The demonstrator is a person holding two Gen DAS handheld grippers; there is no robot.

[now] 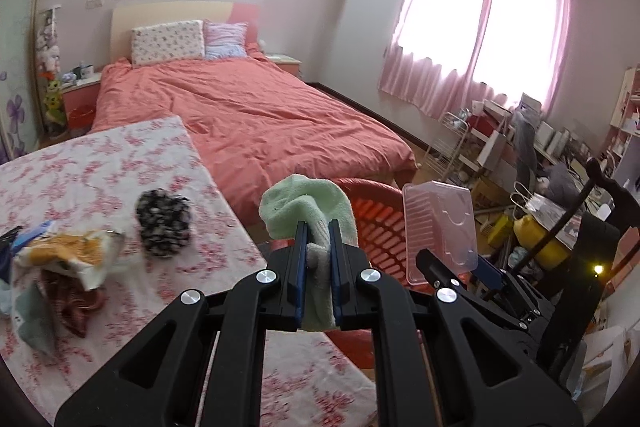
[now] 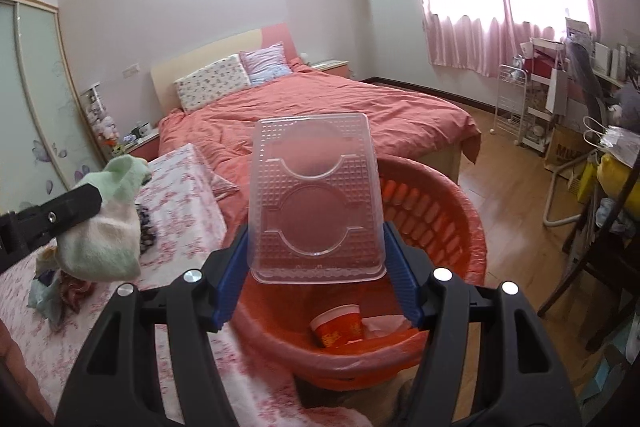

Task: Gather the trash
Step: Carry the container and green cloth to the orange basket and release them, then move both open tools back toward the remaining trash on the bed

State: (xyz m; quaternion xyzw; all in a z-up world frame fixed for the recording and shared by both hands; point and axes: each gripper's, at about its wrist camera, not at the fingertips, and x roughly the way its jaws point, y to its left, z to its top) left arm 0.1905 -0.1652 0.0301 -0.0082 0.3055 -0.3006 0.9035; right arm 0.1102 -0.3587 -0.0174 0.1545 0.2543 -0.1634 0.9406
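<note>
My left gripper is shut on a pale green sock, held above the table's right edge beside the red basket. The sock also shows in the right wrist view. My right gripper is shut on a clear plastic tray, held upright over the red basket. The tray also shows in the left wrist view. A red paper cup and crumpled paper lie inside the basket.
The table with a floral cloth holds a black patterned cloth and a heap of wrappers and fabric. A bed with a coral cover stands behind. Cluttered shelves and a chair are at the right.
</note>
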